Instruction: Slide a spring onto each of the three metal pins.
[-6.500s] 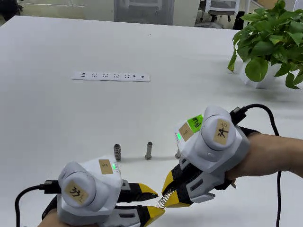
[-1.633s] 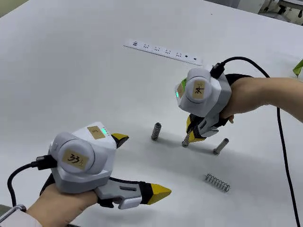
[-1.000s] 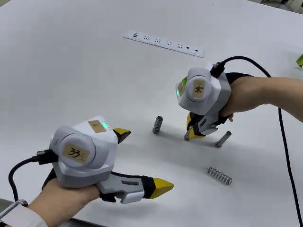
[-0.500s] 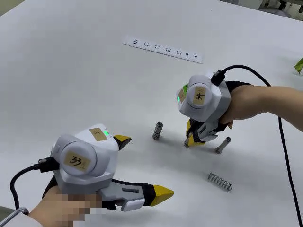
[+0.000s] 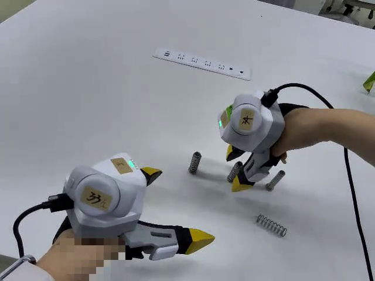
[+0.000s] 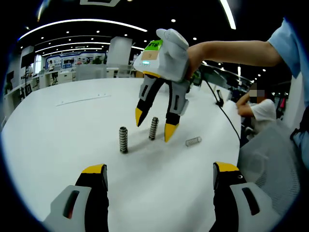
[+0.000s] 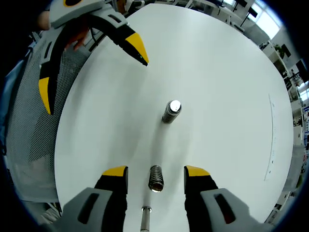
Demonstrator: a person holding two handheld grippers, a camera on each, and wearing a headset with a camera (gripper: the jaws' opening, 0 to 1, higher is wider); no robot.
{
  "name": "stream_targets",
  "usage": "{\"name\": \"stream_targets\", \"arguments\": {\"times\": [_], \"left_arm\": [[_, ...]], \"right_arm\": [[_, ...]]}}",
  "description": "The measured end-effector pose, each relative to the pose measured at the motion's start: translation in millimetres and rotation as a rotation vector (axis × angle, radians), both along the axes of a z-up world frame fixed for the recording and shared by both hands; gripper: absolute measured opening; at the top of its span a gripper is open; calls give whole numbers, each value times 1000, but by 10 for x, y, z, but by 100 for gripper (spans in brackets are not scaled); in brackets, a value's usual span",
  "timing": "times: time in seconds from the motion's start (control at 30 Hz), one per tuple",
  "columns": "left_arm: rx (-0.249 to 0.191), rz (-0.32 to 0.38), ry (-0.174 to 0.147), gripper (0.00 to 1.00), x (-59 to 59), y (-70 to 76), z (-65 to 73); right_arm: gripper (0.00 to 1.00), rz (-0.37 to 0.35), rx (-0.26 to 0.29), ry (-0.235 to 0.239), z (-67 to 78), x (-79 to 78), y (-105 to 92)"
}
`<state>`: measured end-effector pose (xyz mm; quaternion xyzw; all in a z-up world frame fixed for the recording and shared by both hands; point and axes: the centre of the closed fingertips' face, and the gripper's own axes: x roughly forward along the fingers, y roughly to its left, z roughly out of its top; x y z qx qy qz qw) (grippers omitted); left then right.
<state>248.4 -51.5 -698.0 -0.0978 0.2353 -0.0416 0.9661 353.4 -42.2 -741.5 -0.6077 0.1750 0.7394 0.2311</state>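
Note:
Three metal pins stand on the white table. The left pin carries a spring and shows again as the left pin. The middle pin also wears a spring and stands untouched between the jaws of my open right gripper, as the middle pin inside my right gripper confirms. The right pin is bare. A loose spring lies flat in front of it. My left gripper hovers open and empty near the front edge, a good way short of the pins.
A white power strip lies at the back of the table. A black cable trails from the right gripper along the right side. A plant leaf pokes in at the right edge. Seated people and chairs are beyond the table.
The right gripper's jaws have spread apart, letting go of the spring that now sits on the middle pin. The left gripper has stayed open in place.

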Motion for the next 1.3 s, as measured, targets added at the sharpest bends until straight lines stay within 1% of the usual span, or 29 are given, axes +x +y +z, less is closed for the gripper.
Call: {"name": "stream_targets", "arguments": {"times": [0.1,0.13,0.23,0.37,0.47,0.53,0.6,0.7,0.73,0.83,0.97,1.1,1.2,1.23,1.3], "left_arm": [[1,0,-1,92,0,-2,4],[1,-1,-1,92,0,-4,4],[4,-5,0,92,2,-15,8],[8,-8,0,92,8,-33,13],[10,-7,0,92,9,-29,14],[8,-2,0,92,8,-17,14],[5,2,-4,92,10,-12,22],[8,4,-2,92,11,7,15],[7,5,-2,92,13,11,14],[10,4,3,92,17,11,4],[12,-3,9,92,29,6,-5],[20,-18,15,92,25,3,-8],[21,-29,12,93,33,5,-2],[18,-36,7,93,39,12,0],[13,-43,6,93,38,9,10]], "right_arm": [[60,-2,21,2,16,1,3],[67,-4,40,2,23,1,29],[83,-13,57,3,47,7,35],[94,-36,88,-1,71,50,53],[99,-53,101,8,90,45,35],[99,-75,105,17,93,47,-3],[99,-87,118,32,128,45,-13],[99,-103,134,30,173,66,-67],[99,-104,141,32,191,80,-65],[99,-138,170,53,260,119,-116],[99,-212,207,88,300,189,-187],[99,-264,227,110,348,241,-311],[99,-309,245,117,360,307,-406],[99,-331,256,130,369,323,-438],[99,-365,271,140,388,358,-499]]}}
